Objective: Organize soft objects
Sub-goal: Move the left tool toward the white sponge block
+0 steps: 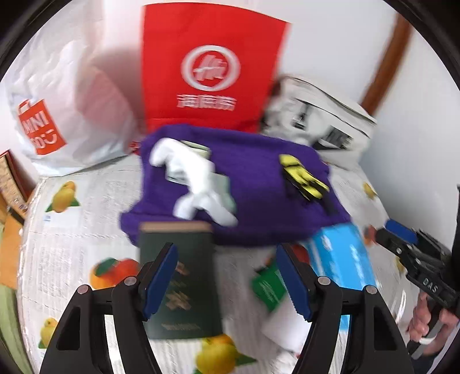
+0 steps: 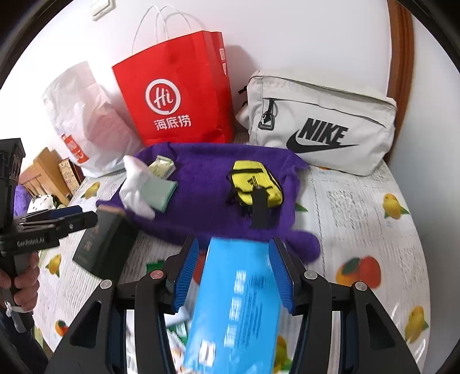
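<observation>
1. Left wrist view: the left gripper (image 1: 227, 283) has its jaws apart over a dark green book (image 1: 178, 276), gripping nothing. Beyond lies the purple sweater (image 1: 253, 187) with a white glove (image 1: 195, 178) on it. A white plastic bag (image 1: 57, 115) at far left reads "MINI SO".
2. Right wrist view: the right gripper (image 2: 233, 276) has its jaws apart, a blue box (image 2: 238, 302) between them; whether they grip it I cannot tell. Only here do "Hi" on the red bag (image 2: 175, 95), "NIKE" on the grey bag (image 2: 322, 126) and the yellow pouch (image 2: 256, 184) read clearly.

White wall (image 2: 302, 34) behind, evenly lit. Brown wooden trim (image 2: 401, 57) at 1 o'clock. Light switch (image 2: 102, 7) at 11. Wooden furniture (image 2: 43, 172) at 9. Fruit-print tabletop (image 2: 359, 207).
</observation>
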The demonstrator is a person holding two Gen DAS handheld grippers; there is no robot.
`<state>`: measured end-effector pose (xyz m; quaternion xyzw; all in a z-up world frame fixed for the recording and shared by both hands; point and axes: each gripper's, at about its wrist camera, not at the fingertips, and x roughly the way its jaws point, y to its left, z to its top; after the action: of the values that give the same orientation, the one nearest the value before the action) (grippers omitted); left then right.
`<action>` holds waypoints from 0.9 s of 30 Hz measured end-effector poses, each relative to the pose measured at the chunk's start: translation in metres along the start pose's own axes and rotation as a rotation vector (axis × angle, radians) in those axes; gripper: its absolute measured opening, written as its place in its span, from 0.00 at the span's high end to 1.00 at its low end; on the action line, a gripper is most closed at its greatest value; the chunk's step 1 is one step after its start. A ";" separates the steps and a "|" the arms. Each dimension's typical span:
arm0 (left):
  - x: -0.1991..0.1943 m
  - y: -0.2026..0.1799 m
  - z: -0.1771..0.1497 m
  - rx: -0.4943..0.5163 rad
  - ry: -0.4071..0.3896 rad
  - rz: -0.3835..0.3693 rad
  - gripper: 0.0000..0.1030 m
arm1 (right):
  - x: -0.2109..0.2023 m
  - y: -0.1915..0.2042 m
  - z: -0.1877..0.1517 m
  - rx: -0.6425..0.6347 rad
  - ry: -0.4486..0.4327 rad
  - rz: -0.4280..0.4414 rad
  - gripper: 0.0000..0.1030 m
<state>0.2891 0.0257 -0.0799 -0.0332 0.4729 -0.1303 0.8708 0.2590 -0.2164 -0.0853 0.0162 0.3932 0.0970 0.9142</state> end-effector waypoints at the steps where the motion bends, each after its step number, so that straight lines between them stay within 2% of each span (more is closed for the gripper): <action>1: 0.000 -0.010 -0.008 0.029 0.006 -0.011 0.33 | -0.005 0.000 -0.005 0.002 -0.001 -0.002 0.50; 6: 0.002 -0.050 -0.033 0.129 0.051 -0.057 0.33 | -0.028 -0.006 -0.028 0.023 -0.010 -0.002 0.50; 8: 0.001 -0.065 -0.042 0.178 0.055 -0.064 0.29 | -0.035 -0.009 -0.034 0.028 -0.016 0.000 0.50; 11: 0.003 -0.081 -0.053 0.242 0.065 -0.043 0.23 | -0.044 -0.015 -0.043 0.033 -0.015 -0.011 0.49; 15: 0.017 -0.095 -0.065 0.304 0.090 -0.028 0.22 | -0.050 -0.025 -0.052 0.046 -0.013 -0.020 0.49; 21: 0.057 -0.105 -0.082 0.371 0.165 0.043 0.22 | -0.057 -0.041 -0.066 0.069 0.010 -0.046 0.49; 24: 0.065 -0.105 -0.087 0.390 0.158 0.088 0.23 | -0.058 -0.047 -0.073 0.086 0.018 -0.054 0.49; 25: 0.066 -0.104 -0.088 0.387 0.156 0.093 0.30 | -0.057 -0.048 -0.075 0.089 0.023 -0.054 0.49; 26: 0.067 -0.103 -0.088 0.384 0.156 0.091 0.45 | -0.056 -0.049 -0.076 0.091 0.025 -0.055 0.49; 27: 0.066 -0.100 -0.088 0.374 0.160 0.081 0.44 | -0.055 -0.048 -0.077 0.095 0.027 -0.056 0.49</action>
<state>0.2308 -0.0823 -0.1637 0.1586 0.5090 -0.1827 0.8261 0.1746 -0.2780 -0.1038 0.0472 0.4099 0.0529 0.9094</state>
